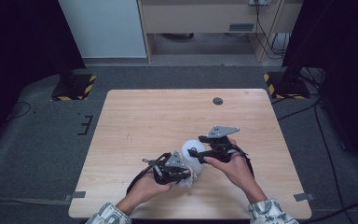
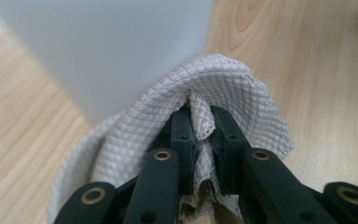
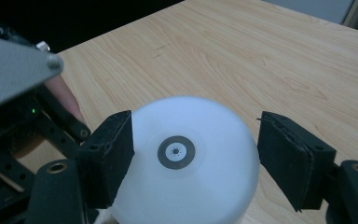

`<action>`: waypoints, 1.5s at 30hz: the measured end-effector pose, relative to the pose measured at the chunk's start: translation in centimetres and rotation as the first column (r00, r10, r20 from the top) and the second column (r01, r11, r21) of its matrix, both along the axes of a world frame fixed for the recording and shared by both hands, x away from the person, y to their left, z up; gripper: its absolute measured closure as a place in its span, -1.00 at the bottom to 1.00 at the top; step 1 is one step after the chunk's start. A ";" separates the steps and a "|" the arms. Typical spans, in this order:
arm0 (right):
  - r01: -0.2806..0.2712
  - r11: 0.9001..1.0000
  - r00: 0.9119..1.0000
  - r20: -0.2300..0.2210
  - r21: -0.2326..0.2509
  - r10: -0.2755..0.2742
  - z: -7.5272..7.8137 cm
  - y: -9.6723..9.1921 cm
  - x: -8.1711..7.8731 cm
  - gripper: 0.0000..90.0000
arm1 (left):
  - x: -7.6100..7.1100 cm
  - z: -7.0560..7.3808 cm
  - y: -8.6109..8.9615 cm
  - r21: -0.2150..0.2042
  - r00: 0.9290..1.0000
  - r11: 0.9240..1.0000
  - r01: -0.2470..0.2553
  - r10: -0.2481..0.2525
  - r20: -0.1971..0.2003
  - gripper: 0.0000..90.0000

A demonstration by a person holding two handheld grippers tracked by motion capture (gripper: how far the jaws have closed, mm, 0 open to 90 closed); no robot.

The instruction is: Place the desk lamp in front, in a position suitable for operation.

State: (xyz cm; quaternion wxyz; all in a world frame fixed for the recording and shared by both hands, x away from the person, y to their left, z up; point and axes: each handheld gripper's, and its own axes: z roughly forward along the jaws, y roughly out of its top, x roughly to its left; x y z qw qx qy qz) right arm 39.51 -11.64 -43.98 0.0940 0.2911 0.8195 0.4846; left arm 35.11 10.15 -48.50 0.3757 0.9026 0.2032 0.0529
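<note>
A white rounded object (image 1: 192,150) sat on the wooden table (image 1: 158,116), near its front edge and a little right of centre. In the right gripper view (image 3: 186,158) it looked like a smooth dome or upturned cup with a small dark ring at the centre of its top; what it actually was could not be made out, and its lower part was cut off by the bottom of that view.

The right gripper (image 3: 196,154) straddled the white object, its two padded jaws spread apart on either side. The left pad met the object's edge, while a sliver of table showed between the right pad and the object, so a firm grip could not be confirmed. In the high view the right gripper (image 1: 200,152) covered part of the object.

The left gripper (image 2: 199,122) was clamped on a fold of pale, waffle-textured cloth (image 2: 223,88), its jaws nearly together with the fabric bunched between them. The cloth draped over the jaw tips and hid much of them. Just behind the cloth rose a blurred white surface, apparently the same white object, too close to be sharp. In the high view the cloth (image 1: 187,181) showed as a small pale scrap beside the left gripper (image 1: 186,173), just below the object.
</note>
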 end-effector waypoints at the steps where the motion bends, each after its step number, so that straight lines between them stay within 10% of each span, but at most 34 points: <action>1: 0.000 1.000 1.000 0.000 0.000 0.000 0.0 0.0 0.0 -0.39 | 0.1 0.2 0.4 -0.009 1.000 1.000 -0.010 0.010 0.005 0.79; 9: -0.003 1.000 1.000 -0.003 0.004 0.003 0.0 0.0 0.1 -0.39 | 1.0 1.9 3.0 -0.121 0.995 0.989 -0.089 0.092 0.023 0.79; 18: 0.002 1.000 1.000 -0.008 0.009 -0.002 -0.1 -0.1 0.1 -0.39 | 2.0 -0.7 1.6 0.013 0.996 0.996 -0.086 0.086 -0.012 0.79; 27: 0.002 1.000 1.000 -0.005 0.008 -0.002 -0.1 -0.1 0.1 -0.39 | 1.8 1.9 2.9 -0.092 0.992 0.989 -0.113 0.117 0.040 0.79; 38: 0.001 1.000 1.000 -0.012 0.012 -0.001 -0.1 -0.1 0.1 -0.39 | 2.6 -0.4 1.7 0.006 0.996 0.996 -0.092 0.092 -0.020 0.80; 45: -0.001 1.000 1.000 -0.016 0.014 0.001 -0.1 -0.2 0.1 -0.39 | 0.9 0.6 1.3 -0.016 0.999 0.999 -0.035 0.035 -0.003 0.80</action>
